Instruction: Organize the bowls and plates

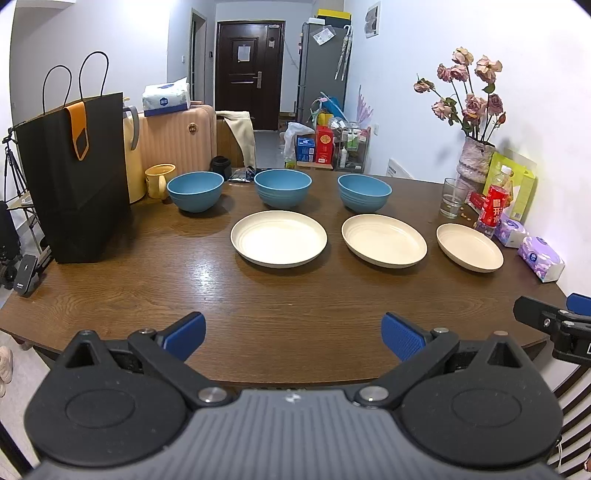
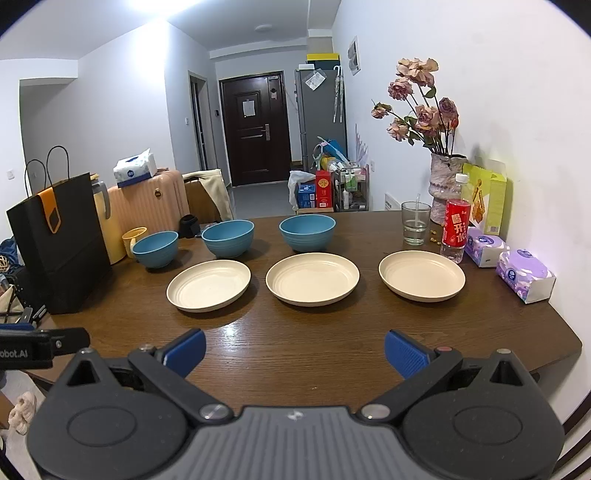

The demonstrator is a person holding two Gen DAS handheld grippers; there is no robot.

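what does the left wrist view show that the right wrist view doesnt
Only the left wrist view: a tripod at the far left and the right claw at its right edge.

Only the right wrist view: the ceiling light and the left claw's body at its left edge.

Both: three blue bowls, three cream plates, the black bag, the vase of roses, and open claws holding nothing.

Bright overhead light glares on the table; fisheye edges bend, perhaps slightly soft.
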